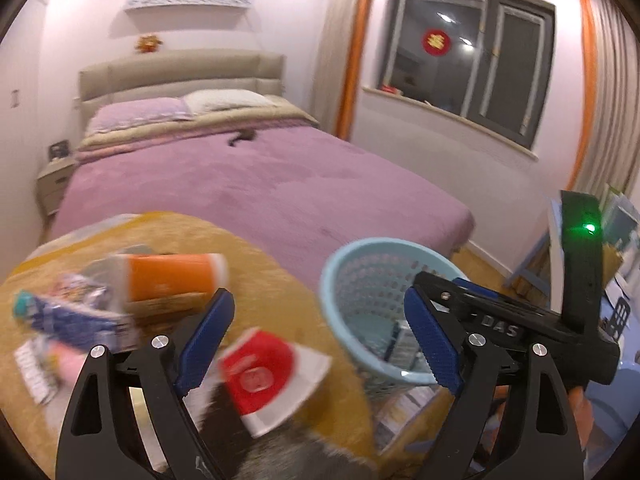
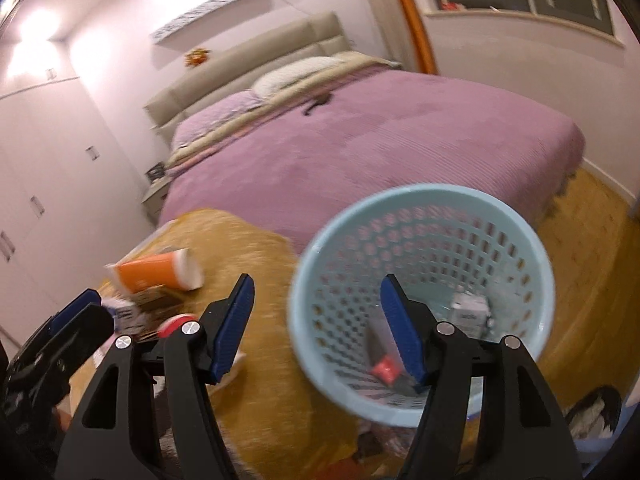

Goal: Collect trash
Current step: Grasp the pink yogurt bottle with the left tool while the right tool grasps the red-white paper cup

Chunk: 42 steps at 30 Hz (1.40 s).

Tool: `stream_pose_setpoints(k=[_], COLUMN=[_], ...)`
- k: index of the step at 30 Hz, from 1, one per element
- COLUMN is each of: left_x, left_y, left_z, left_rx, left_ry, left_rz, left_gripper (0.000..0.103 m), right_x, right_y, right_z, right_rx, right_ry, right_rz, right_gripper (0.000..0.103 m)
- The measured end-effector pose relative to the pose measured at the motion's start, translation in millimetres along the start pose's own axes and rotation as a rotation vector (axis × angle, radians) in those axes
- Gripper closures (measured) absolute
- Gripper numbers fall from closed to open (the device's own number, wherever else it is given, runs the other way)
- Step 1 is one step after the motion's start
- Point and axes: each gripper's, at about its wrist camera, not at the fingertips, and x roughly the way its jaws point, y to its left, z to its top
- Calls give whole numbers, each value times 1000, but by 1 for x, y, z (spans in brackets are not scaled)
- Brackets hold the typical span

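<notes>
My left gripper (image 1: pixel 320 340) stands open over a yellow cloth (image 1: pixel 260 256), nothing between its blue pads (image 1: pixel 208 336). Below it lies a red and white wrapper (image 1: pixel 272 376). To its left are an orange cup (image 1: pixel 172 276) on its side and a blue packet (image 1: pixel 72 320), both blurred. My right gripper (image 2: pixel 320 330) is open and empty; its right finger hangs over the mouth of a light blue mesh basket (image 2: pixel 424 190). Inside the basket lie a red scrap (image 2: pixel 384 368) and a white box (image 2: pixel 472 312). The orange cup (image 2: pixel 156 272) shows again in the right wrist view.
A bed with a purple cover (image 1: pixel 280 184) fills the room behind the cloth. The basket (image 1: pixel 380 242) stands at the cloth's right edge, beside wooden floor (image 2: pixel 580 248). The right tool's black housing (image 1: pixel 500 320) crosses the left wrist view. White wardrobes (image 2: pixel 48 184) line the left wall.
</notes>
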Motion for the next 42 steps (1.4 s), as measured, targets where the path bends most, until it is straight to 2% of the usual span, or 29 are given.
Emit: stream_pose_setpoints(k=[7, 12, 17, 20, 22, 28, 33, 38, 42], left_x=[-47, -61, -52, -40, -30, 4, 14, 13, 6], left_y=[66, 108, 148, 162, 164, 169, 168, 167, 168], left_z=[-11, -24, -38, -46, -51, -58, -54, -52, -58], left_rx=[-123, -199, -317, -395, -428, -499, -529, -518, -519], left_ry=[-31, -10, 54, 88, 112, 179, 188, 191, 208], left_rz=[122, 219, 271, 266, 266, 333, 367, 356, 290], left_gripper=[18, 18, 18, 18, 18, 18, 16, 16, 22], right_x=[-7, 2, 26, 44, 52, 61, 71, 84, 90], right_y=[65, 102, 113, 105, 98, 84, 76, 72, 79], right_z=[-15, -31, -46, -47, -49, -46, -48, -52, -56], right_rx=[-145, -226, -263, -241, -229, -224, -221, -178, -174], right_ry=[-21, -10, 12, 46, 62, 85, 124, 180, 220], right_rz=[101, 116, 93, 85, 80, 74, 96, 171, 220], right_gripper=[41, 41, 41, 41, 41, 41, 41, 41, 41])
